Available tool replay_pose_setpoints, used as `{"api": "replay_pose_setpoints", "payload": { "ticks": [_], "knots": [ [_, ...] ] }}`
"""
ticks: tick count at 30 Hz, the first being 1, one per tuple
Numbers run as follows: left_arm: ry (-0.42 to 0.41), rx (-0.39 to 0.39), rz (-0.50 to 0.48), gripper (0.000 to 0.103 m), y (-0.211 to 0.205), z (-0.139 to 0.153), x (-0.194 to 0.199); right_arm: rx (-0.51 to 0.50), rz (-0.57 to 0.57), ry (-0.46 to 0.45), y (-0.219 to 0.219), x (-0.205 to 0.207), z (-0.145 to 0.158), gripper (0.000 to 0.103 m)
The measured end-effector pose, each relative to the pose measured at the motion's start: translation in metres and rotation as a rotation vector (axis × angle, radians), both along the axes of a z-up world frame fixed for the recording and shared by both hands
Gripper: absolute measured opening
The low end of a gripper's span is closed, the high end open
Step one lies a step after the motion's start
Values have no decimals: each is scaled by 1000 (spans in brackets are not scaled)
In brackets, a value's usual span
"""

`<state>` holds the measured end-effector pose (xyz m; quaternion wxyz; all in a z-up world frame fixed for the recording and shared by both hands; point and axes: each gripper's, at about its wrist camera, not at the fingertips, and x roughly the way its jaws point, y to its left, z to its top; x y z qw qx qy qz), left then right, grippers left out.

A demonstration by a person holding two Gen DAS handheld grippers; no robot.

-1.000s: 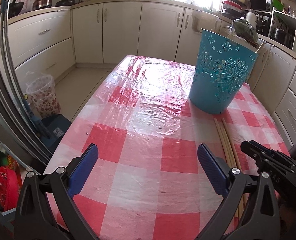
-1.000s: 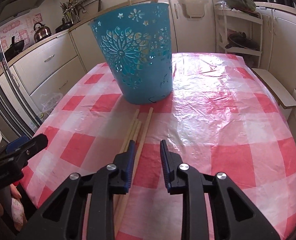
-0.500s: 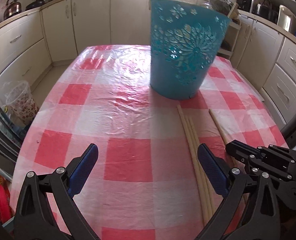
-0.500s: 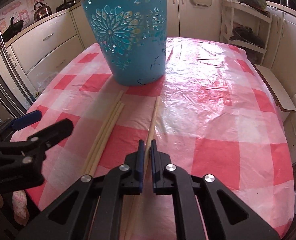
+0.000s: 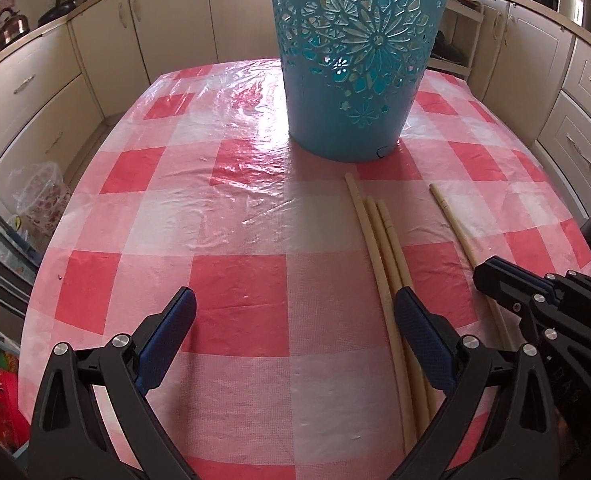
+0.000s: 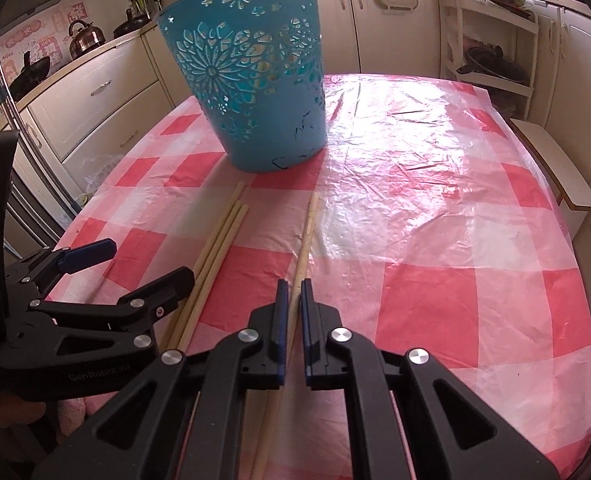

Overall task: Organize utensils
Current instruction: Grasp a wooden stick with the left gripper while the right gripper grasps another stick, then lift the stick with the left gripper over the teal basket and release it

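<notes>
Lone chopstick (image 6: 304, 240) — right fingers (image 6: 282, 304) clamp it; left fingers (image 5: 415, 320) spread wide — beside three chopsticks (image 5: 383, 248).

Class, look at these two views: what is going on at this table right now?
A person is working two handheld grippers over a table with a red-checked cloth. The right gripper has just closed on a single long wooden stick lying apart from the rest. The left gripper is open beside a bundle of three similar sticks, holding nothing. A blue cut-out basket stands upright just beyond the sticks, with stick ends showing at its rim.
</notes>
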<state>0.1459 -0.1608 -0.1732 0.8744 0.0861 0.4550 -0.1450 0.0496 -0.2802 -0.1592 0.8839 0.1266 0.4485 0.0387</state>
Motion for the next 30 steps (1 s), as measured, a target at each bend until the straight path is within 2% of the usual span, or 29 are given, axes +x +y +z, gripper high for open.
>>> {"api": "replay_pose_setpoints", "payload": {
  "ticks": [4, 8, 9, 11, 13, 14, 18, 19, 20, 21, 22, 23, 24, 27, 30],
  "knots": [
    [1, 10, 0, 94, 1, -3, -1, -14, 6, -7, 2, 0, 0, 8],
    [-19, -3, -12, 71, 6, 0, -2, -11, 8, -2, 3, -1, 1, 8],
    [-18, -5, -9, 68, 9, 1, -1, 0, 6, 1, 2, -1, 1, 8],
    [-6, -14, 7, 68, 13, 3, 4, 9, 1, 10, 0, 3, 1, 9],
    [9, -17, 27, 69, 14, 4, 13, 11, 4, 9, 1, 9, 1, 27],
    [12, -16, 28, 69, 11, 5, 18, 4, 4, 8, 2, 13, 1, 30],
    [-2, 21, -3, 68, -9, 4, 39, -31, 15, 11, 7, 26, 0, 31],
    [-4, 16, -9, 66, -12, 3, 44, -41, 17, 12, 8, 27, 0, 28],
    [-5, 2, -15, 57, -13, 2, 47, -58, 15, 15, 9, 28, 0, 25],
    [-17, -5, -11, 42, -13, 2, 48, -71, 12, 17, 9, 27, 0, 17],
    [-27, -7, -10, 35, -12, 2, 49, -80, 10, 19, 8, 26, 0, 10],
    [-27, -27, -10, 18, -8, 3, 50, -81, 13, 22, 7, 26, 0, 9],
    [-21, -43, -7, 8, -3, 2, 50, -69, 19, 26, 5, 25, 0, 8],
    [15, -104, 9, 6, 16, 4, 49, -16, 38, 29, 2, 19, 1, 7],
    [38, -109, 6, 6, 20, 5, 50, -24, 55, 22, 7, 20, 4, 7]
  ]
}}
